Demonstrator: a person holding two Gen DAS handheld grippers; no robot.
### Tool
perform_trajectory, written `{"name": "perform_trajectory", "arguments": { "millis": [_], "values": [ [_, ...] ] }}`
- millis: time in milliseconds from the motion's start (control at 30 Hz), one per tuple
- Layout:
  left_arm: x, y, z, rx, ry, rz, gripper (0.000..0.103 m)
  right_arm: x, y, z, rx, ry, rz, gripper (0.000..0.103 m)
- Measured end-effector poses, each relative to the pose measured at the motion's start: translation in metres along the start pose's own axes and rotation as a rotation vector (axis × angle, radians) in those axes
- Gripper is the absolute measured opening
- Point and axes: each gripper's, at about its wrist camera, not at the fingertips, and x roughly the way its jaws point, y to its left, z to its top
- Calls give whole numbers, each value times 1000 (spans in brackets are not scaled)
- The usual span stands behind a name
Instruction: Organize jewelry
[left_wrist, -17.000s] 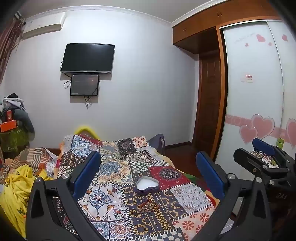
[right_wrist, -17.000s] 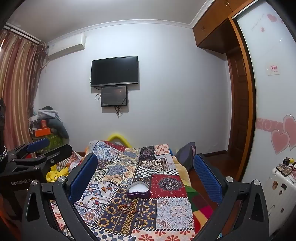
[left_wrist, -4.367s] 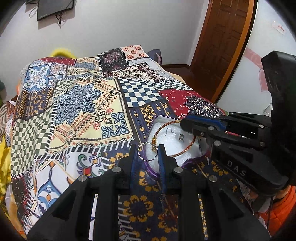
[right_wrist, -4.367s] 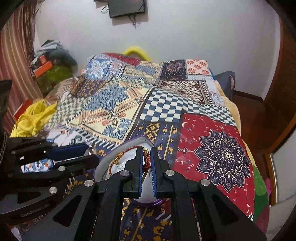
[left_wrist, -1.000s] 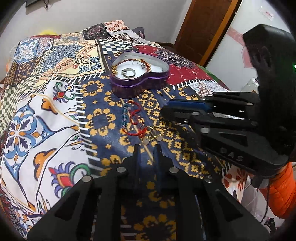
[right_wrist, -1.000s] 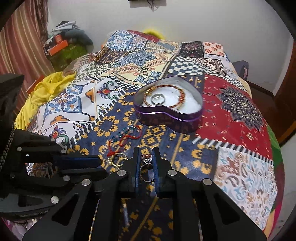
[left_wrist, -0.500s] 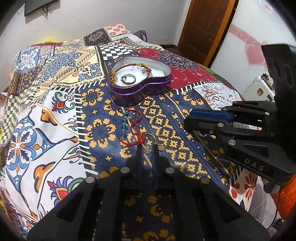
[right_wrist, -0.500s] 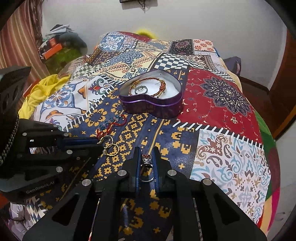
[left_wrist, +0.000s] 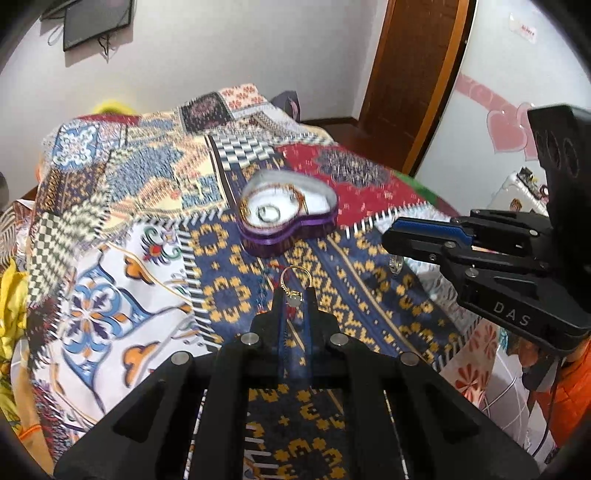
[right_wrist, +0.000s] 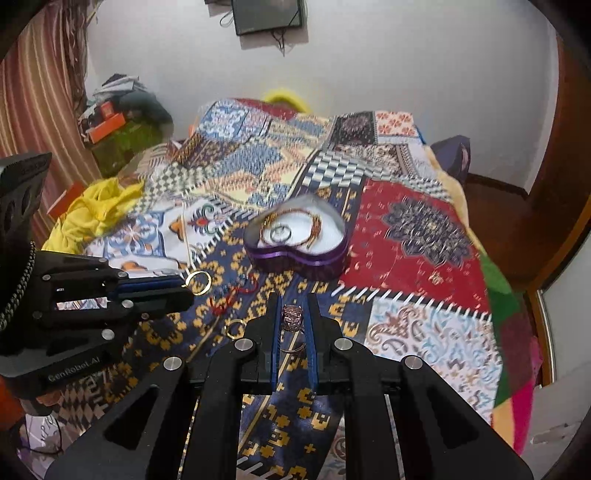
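Observation:
A purple heart-shaped tin (left_wrist: 295, 230) (right_wrist: 295, 258) sits on the patchwork bedspread (left_wrist: 122, 206), holding a braided bracelet (right_wrist: 314, 229) and a silver ring (left_wrist: 268, 213). My left gripper (left_wrist: 294, 295) is shut on a gold ring (left_wrist: 295, 275), lifted above the bed; the ring also shows in the right wrist view (right_wrist: 198, 282). My right gripper (right_wrist: 292, 314) is shut on a pink-stone ring (right_wrist: 291, 317), held short of the tin. A red-and-blue beaded bracelet (right_wrist: 232, 293) and another gold ring (right_wrist: 235, 328) lie on the bedspread.
A yellow garment (right_wrist: 92, 210) lies at the bed's left edge. Clutter (right_wrist: 118, 122) is piled by the striped curtain. A brown door (left_wrist: 410, 74) and a white wardrobe with pink hearts (left_wrist: 517, 92) stand to the right. A wall monitor (right_wrist: 267, 14) hangs behind the bed.
My left gripper has lifted a gold ring off the bedspread and raised it toward the tin. My right gripper has kept hold of the pink-stone ring and risen slightly.

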Motion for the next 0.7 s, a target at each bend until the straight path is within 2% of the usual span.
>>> {"name": "perform_trajectory", "arguments": {
  "millis": [300,700],
  "values": [
    [-20,5,22,-9,-71,7,7,-18,-1,19,0,-64,-21,10],
    [-1,22,49,-27,-87,8,7,-5,-8,47,29,-117,-7,10]
  ]
}}
